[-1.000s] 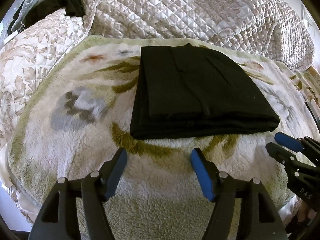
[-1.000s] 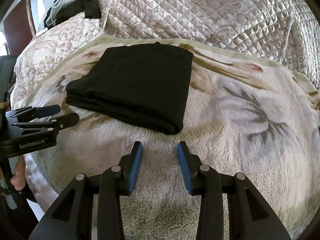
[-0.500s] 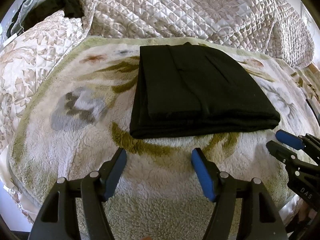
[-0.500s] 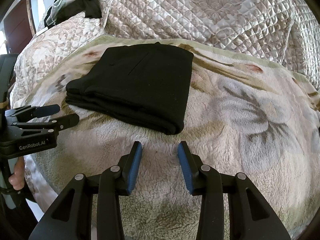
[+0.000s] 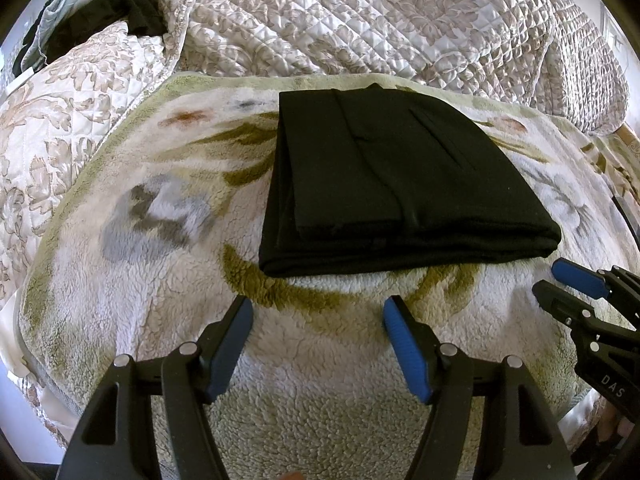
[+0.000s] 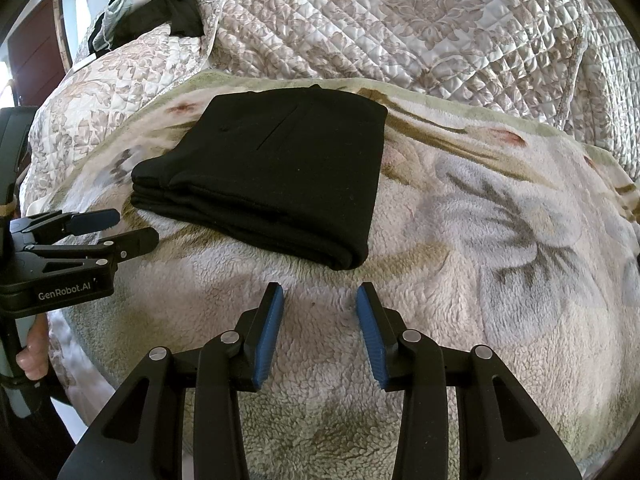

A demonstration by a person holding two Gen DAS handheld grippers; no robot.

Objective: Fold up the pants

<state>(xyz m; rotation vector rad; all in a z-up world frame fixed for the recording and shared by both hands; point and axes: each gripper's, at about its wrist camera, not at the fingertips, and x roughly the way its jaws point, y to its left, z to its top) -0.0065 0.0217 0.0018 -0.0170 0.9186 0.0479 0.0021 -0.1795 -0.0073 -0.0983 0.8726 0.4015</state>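
Black pants (image 5: 400,184) are folded into a compact rectangular stack, lying flat on the floral fleece blanket (image 5: 160,280) spread over the bed, roughly at the blanket's middle toward its far edge. Layered edges of the stack face the tongs; a pocket slit shows on the top face. Left tongs (image 5: 318,320) are spread wide, nothing between the blue pads, hovering over bare blanket just short of the stack's near edge, not touching it. Right tongs (image 6: 320,304) are parted about halfway, also empty, above the fleece just off the stack's near right corner, a small gap from the fabric. In the left wrist view the right tongs come in from the right edge, beside the stack's right corner; in the right wrist view the left tongs (image 6: 116,226) come in from the left, tips near the stack's left end, with fingers (image 6: 34,344) wrapped around the handle below. Behind the blanket, a quilted beige bedspread (image 5: 380,20) bunches up across the back. Dark clothing (image 5: 132,4) with a pale sheer piece lies in the far left corner on a quilted pillow (image 5: 72,80), well apart from the pants.
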